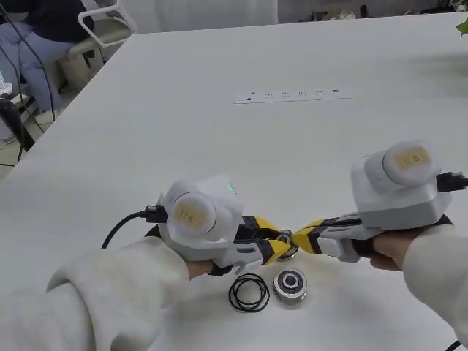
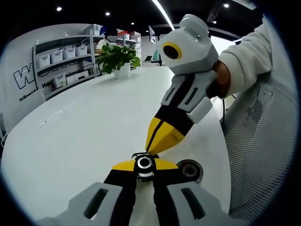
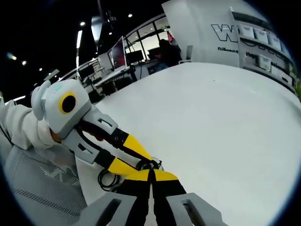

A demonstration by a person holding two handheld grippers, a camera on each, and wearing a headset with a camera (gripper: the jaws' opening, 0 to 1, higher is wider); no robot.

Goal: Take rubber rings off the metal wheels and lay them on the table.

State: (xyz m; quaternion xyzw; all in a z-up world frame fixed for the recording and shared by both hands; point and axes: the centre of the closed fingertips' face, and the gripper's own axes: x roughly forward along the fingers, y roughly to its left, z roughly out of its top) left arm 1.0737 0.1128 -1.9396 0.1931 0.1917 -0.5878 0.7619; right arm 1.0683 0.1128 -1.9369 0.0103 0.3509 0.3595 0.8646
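My left gripper (image 1: 280, 249) (image 2: 144, 162) is shut on a small metal wheel (image 1: 287, 244) (image 2: 144, 167), held just above the white table (image 1: 219, 146). My right gripper (image 1: 299, 240) (image 3: 150, 173) comes in from the right and meets it tip to tip, pinched shut on the thin black rubber ring (image 2: 139, 154) at the wheel's rim. In the left gripper view the right gripper (image 2: 152, 149) points down onto the wheel. Loose black rubber rings (image 1: 248, 292) (image 3: 107, 181) lie on the table below the grippers. A second metal wheel (image 1: 290, 286) (image 2: 189, 170) lies beside them.
A flush socket strip (image 1: 292, 95) sits in the table's middle, farther away. A chair (image 1: 102, 29) and a seated person (image 1: 29, 36) are past the far left corner. A potted plant (image 2: 117, 57) stands at the table's far end.
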